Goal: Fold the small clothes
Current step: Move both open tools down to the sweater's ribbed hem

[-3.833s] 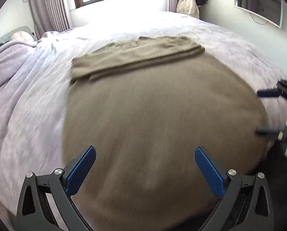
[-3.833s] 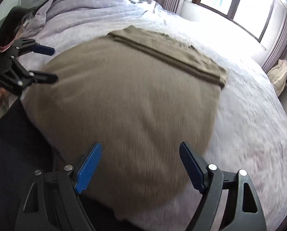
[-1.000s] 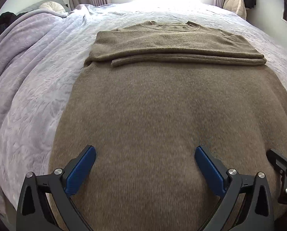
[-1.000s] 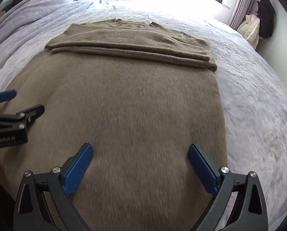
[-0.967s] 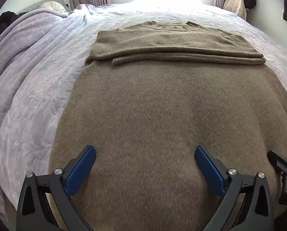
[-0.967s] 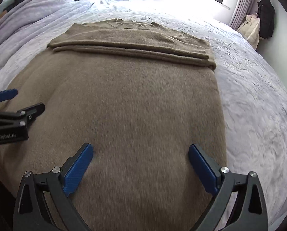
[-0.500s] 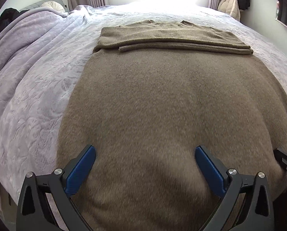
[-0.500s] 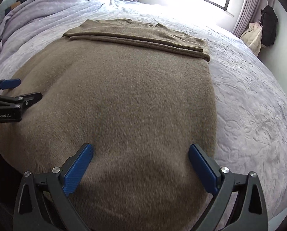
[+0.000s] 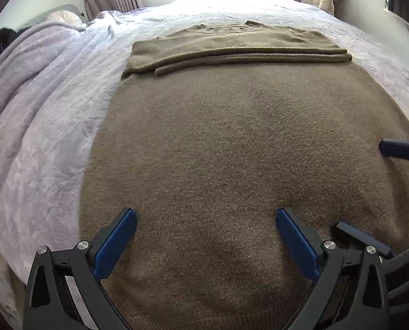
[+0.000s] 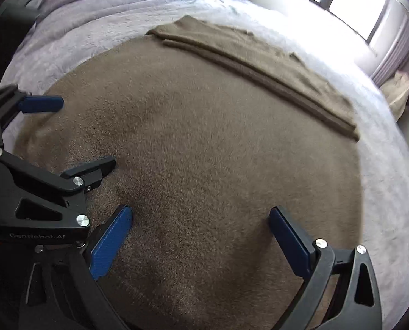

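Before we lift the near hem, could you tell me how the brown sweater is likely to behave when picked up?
The sweater is probably floppy: it drapes over the bed edge. Its fuzzy knit looks grippy, unlikely to slip. Both grippers, left and right, are open.

Legible text, one item: "GenRobot.AI", pale lettering on the black body of the left gripper (image 10: pixel 69 134), seen in the right wrist view at the left edge of the frame, just beside the near edge of the bed (image 10: pixel 100 30). No other words, labels, numbers or signs can be read in either view.
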`<state>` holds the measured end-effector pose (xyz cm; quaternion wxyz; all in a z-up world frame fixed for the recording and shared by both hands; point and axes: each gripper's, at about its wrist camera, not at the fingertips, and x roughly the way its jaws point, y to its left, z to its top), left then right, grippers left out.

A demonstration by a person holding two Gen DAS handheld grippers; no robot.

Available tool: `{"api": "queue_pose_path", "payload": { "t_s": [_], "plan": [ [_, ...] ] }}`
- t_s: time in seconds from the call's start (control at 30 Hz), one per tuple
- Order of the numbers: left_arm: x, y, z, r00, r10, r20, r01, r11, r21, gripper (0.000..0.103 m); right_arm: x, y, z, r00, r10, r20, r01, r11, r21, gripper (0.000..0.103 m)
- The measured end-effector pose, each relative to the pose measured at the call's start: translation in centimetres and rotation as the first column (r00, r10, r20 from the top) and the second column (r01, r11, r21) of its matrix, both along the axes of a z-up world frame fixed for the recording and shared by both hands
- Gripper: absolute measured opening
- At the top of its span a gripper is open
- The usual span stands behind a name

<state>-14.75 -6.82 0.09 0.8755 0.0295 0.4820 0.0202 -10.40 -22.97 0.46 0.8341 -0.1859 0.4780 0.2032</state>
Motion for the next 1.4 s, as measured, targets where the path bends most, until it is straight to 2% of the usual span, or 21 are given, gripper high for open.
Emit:
{"api": "queue_pose_path", "payload": {
  "t_s": [0.07, 0.13, 0.3, 0.53, 0.67, 0.73, 0.83, 0.93, 0.97, 1.03, 1.2, 1.33, 1.4],
  "plan": [
    [-0.3, 0.4, -0.1, 1.000, -0.001, 0.000, 0.001, 1.000, -0.025, 0.102, 0.1, -1.7, -0.1, 0.999, -0.021, -0.037, 0.024, 0.998, 0.064, 0.102],
    [-0.6, 0.6, -0.2, 1.000, -0.009, 0.002, 0.009, 1.000, -0.025, 0.102, -0.4, -2.8, 0.0, 0.999, -0.019, -0.041, 0.022, 0.997, 0.071, 0.102],
    [-2.1, 1.0, -0.3, 1.000, -0.021, -0.002, 0.021, 0.999, -0.033, 0.103, -2.3, -5.4, -0.3, 1.000, -0.008, -0.027, 0.008, 1.000, 0.014, 0.102],
    [-3.3, 1.6, 0.2, 0.999, -0.044, -0.013, 0.043, 0.998, -0.037, 0.102, -4.3, -6.5, 0.0, 1.000, 0.014, -0.019, -0.016, 0.997, -0.081, 0.102],
    [-1.3, 1.4, 1.4, 0.999, -0.047, 0.007, 0.047, 0.998, -0.036, 0.102, -3.7, -5.7, 1.8, 0.999, 0.028, 0.029, -0.025, 0.997, -0.079, 0.102],
    [0.9, 1.6, 1.7, 0.999, -0.037, -0.002, 0.037, 0.994, -0.101, 0.102, -1.9, -5.0, 2.7, 0.998, 0.017, 0.053, -0.015, 0.999, -0.043, 0.102],
    [4.3, 1.9, 1.5, 0.999, 0.003, -0.033, -0.008, 0.988, -0.157, 0.102, 1.3, -4.2, 2.7, 0.999, -0.023, 0.031, 0.023, 1.000, 0.012, 0.102],
    [5.8, 1.6, 0.3, 0.997, 0.016, -0.070, -0.024, 0.994, -0.102, 0.102, 3.7, -4.0, 1.1, 0.997, -0.073, -0.012, 0.073, 0.997, 0.012, 0.102],
    [5.5, 1.4, 0.1, 0.998, 0.005, -0.060, -0.011, 0.996, -0.092, 0.102, 4.0, -4.6, 0.4, 0.996, -0.082, -0.044, 0.084, 0.996, 0.037, 0.102],
    [4.1, 1.3, 0.1, 0.999, -0.022, -0.031, 0.020, 0.998, -0.065, 0.103, 3.4, -5.7, 0.4, 0.995, -0.089, -0.044, 0.093, 0.992, 0.090, 0.102],
    [-0.4, 3.3, -0.4, 0.999, -0.038, 0.000, 0.038, 0.996, -0.079, 0.103, 0.3, -8.2, 0.0, 0.998, -0.068, -0.005, 0.069, 0.995, 0.073, 0.102],
    [-2.5, 3.9, -0.5, 0.998, -0.058, -0.015, 0.057, 0.996, -0.071, 0.103, -2.0, -10.2, -0.1, 0.999, -0.051, -0.008, 0.051, 0.997, 0.059, 0.102],
    [-2.9, 4.0, -0.1, 0.998, -0.060, -0.025, 0.059, 0.996, -0.064, 0.103, -1.6, -10.3, 0.2, 0.999, -0.044, -0.018, 0.045, 0.998, 0.042, 0.102]
  ]
}}
